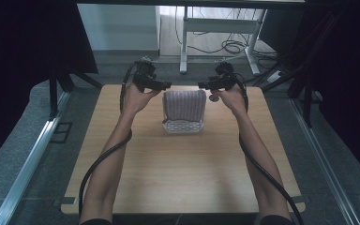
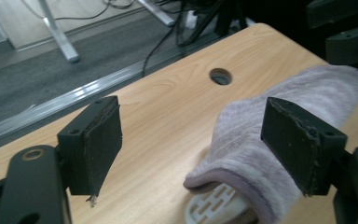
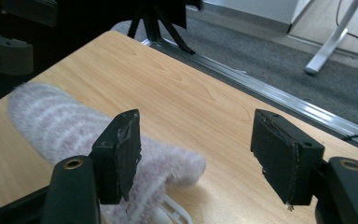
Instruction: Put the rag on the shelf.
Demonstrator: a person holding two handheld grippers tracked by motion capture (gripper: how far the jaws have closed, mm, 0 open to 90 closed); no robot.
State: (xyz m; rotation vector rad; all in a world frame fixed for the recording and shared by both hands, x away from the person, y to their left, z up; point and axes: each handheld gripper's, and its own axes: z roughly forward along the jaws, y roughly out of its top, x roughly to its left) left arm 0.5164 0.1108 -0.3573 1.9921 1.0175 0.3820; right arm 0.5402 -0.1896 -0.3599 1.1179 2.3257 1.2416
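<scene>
- Two tongs flank the towel: we hold the left tongs (image 1: 165, 86) and the right tongs (image 1: 202, 85) above its two far corners, tips pointing inward at each other.
- The lilac towel (image 1: 184, 104) drapes over a white basket (image 1: 183, 126) near the middle of the table's (image 1: 178, 168) far edge, its long axis running across between the two.
- Both pairs gape wide, holding nothing; neither looks clearly nearer.

Fuzzy, soft lilac cloth towel (image 1: 184, 104), white slotted plastic basket (image 1: 182, 126), smooth matt light-wood-look table (image 1: 183, 173), matt black gripper jaws with rough, worn pads.
</scene>
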